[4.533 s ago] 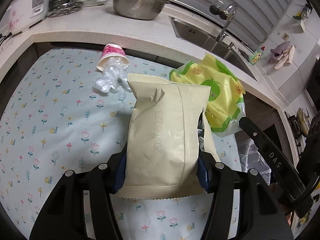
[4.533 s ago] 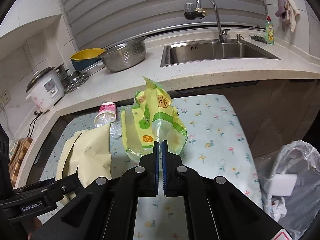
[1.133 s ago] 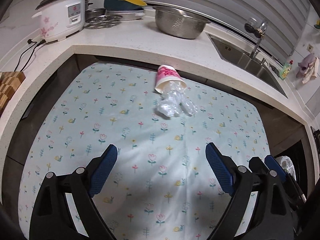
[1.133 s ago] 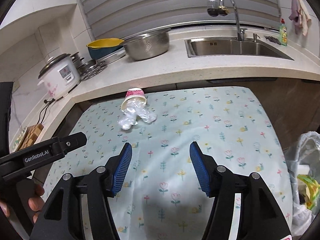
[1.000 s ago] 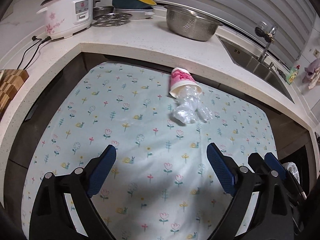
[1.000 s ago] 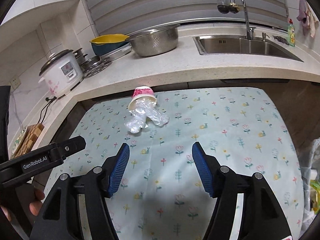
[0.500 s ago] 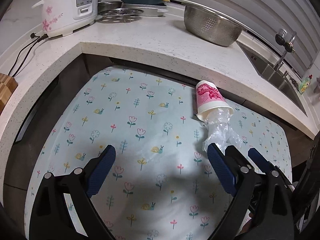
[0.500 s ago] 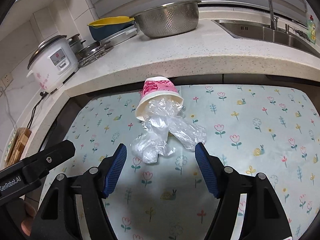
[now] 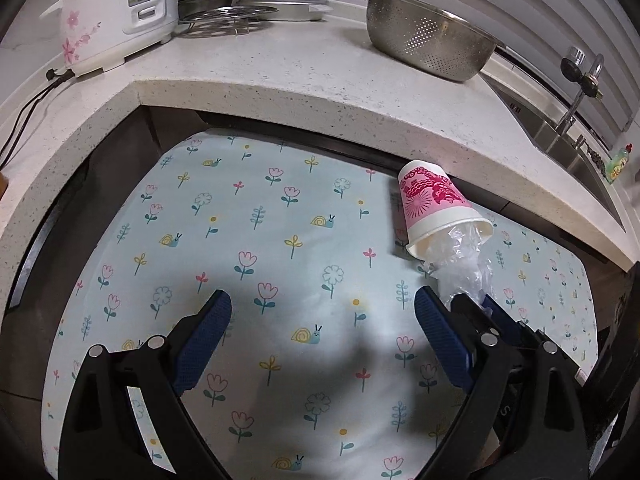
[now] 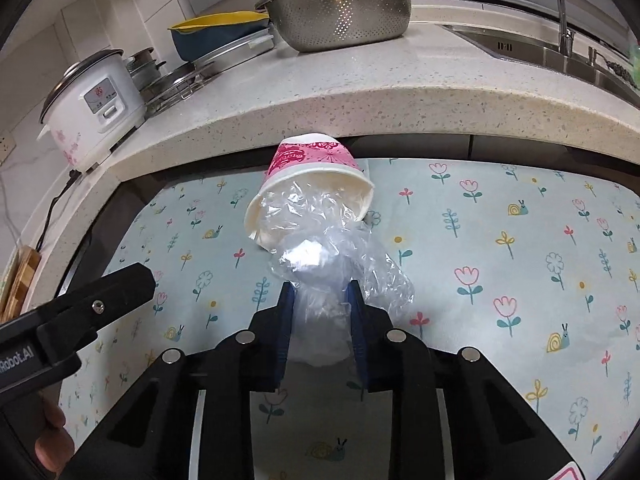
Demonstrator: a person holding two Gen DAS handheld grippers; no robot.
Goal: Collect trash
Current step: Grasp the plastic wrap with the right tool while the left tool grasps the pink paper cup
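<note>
A pink and white paper cup [image 10: 316, 172] lies on its side on the flowered tablecloth [image 10: 500, 240], its mouth towards me. Crumpled clear plastic wrap [image 10: 320, 264] spills out of it. My right gripper [image 10: 320, 308] has closed in on the near end of the wrap, its blue pads pressing both sides. In the left wrist view the cup [image 9: 432, 208] and wrap [image 9: 464, 268] lie at the right. My left gripper [image 9: 320, 332] is open and empty above the cloth, left of the cup.
A stone counter [image 10: 360, 92] runs along the table's far side with a rice cooker [image 10: 92, 108], a steel colander [image 10: 340, 12], a stack of dishes [image 10: 224, 36] and a sink [image 10: 560, 52]. The left gripper's body [image 10: 72, 320] shows at the left.
Both grippers moved forward to the cup. The right gripper went from wide open to closed on the plastic wrap. The left gripper stayed open.
</note>
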